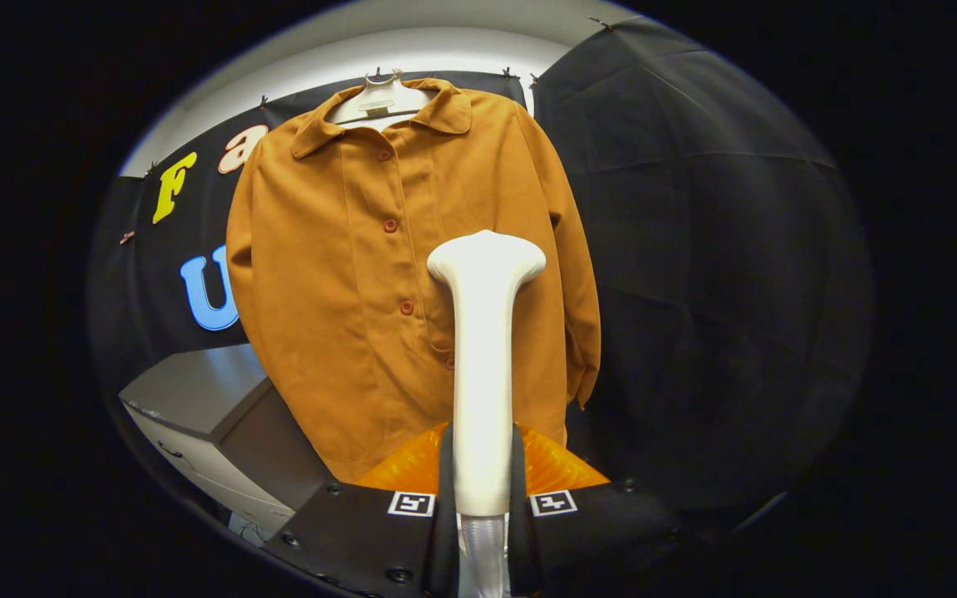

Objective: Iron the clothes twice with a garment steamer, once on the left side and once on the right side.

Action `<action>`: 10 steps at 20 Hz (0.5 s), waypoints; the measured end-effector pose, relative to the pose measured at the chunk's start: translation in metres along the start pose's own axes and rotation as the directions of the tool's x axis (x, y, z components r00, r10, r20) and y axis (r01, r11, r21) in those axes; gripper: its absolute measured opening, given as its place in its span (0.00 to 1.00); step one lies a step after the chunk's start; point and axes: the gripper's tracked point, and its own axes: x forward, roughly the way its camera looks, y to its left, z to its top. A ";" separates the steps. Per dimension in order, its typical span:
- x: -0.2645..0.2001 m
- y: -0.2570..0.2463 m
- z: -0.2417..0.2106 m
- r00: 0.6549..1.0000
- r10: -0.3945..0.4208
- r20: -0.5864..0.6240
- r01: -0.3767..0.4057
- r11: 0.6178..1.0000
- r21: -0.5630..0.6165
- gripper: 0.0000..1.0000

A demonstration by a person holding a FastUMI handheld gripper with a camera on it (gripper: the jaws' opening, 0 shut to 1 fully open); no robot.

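My gripper (483,477) clamps one white plastic garment steamer (483,349), long axis upright, head pointing up at one orange buttoned shirt (362,266) hanging on one white hanger (379,98) beyond.

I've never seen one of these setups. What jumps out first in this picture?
First, the orange-brown button-up shirt, hanging on a pale hanger against the black booth wall. Right in front of it stands the white garment steamer, upright, its handle clamped between the fingers of the hand-held gripper, its head raised before the shirt's right half. A grey cabinet sits below the shirt, to the left.
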 end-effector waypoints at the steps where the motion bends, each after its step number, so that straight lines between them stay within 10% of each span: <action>1: -0.001 0.000 -0.007 1.000 -0.002 -0.013 0.002 1.000 0.000 0.27; 10: -0.015 -0.010 -0.060 0.991 -0.039 -0.129 0.039 0.999 0.004 0.27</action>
